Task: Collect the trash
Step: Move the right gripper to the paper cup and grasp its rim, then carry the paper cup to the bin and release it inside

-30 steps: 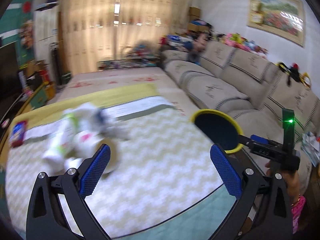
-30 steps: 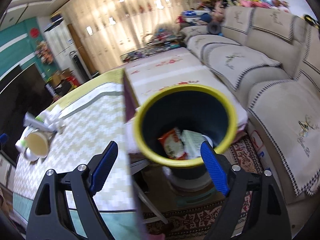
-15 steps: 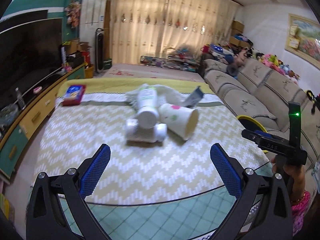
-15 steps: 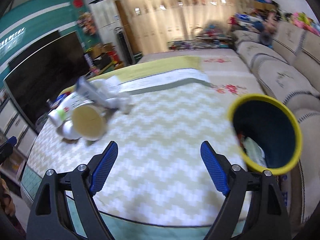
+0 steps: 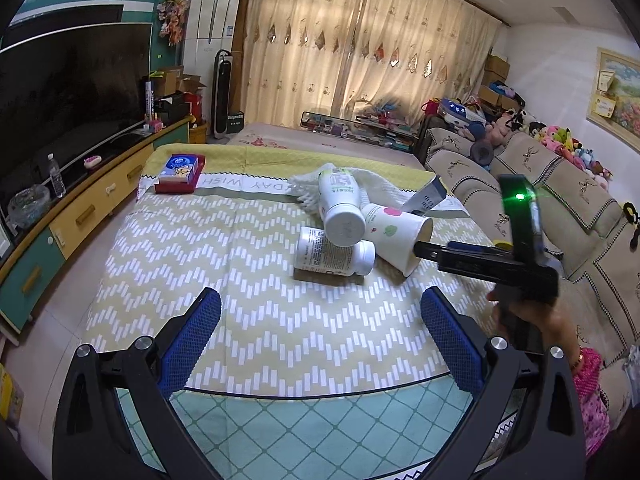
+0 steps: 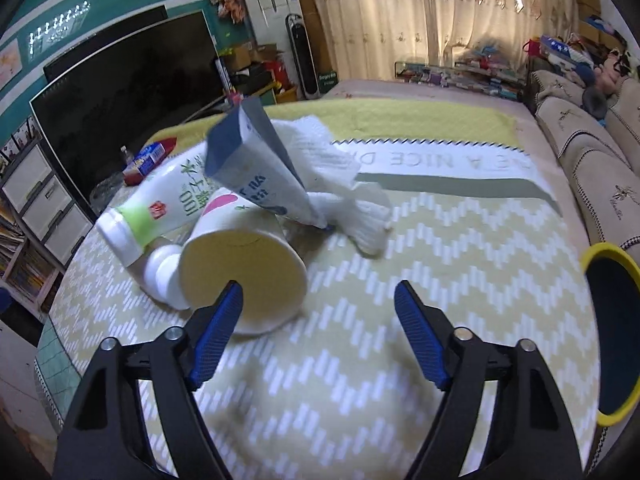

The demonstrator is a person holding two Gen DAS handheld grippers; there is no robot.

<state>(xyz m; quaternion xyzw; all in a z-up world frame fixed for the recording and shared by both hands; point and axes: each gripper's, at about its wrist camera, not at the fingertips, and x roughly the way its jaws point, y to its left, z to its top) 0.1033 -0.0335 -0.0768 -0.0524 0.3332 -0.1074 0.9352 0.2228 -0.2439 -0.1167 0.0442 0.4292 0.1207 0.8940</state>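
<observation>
A tabletop (image 5: 256, 320) covered by a yellow-and-white zigzag cloth is carrying a small heap of trash.

The left hand-held gripper (image 5: 320, 344) is hovering over the near edge of the cloth, its blue pads spread wide with nothing between them. The heap is lying ahead of it and slightly to its right. A paper cup (image 5: 394, 236) printed with small apples is lying on its side, mouth facing the near right. Just to the cup's left, a tall white bottle (image 5: 340, 206) is leaning across a smaller white bottle (image 5: 332, 254) lying flat. A crumpled white cloth (image 5: 376, 186) and a grey-blue carton (image 5: 426, 198) are sitting just beyond them. Far ahead to the left, a red-and-blue box (image 5: 180, 172) is resting near the far edge.

The right hand-held gripper (image 6: 318, 328) is pointing down at the tabletop with its jaws closing, though nothing is between them; only bare cloth is showing in the gap. Its left finger (image 6: 218, 332) is sitting just in front of the rim of the paper cup (image 6: 244, 264), whose open mouth is facing it. Beyond the cup, the carton (image 6: 256, 164) is standing tilted against the white cloth (image 6: 344, 184). A dark bin with a yellow rim (image 6: 604, 252) is standing off the tabletop edge to this gripper's right. In the left view, a hand (image 5: 536, 320) is holding the right gripper's handle.
</observation>
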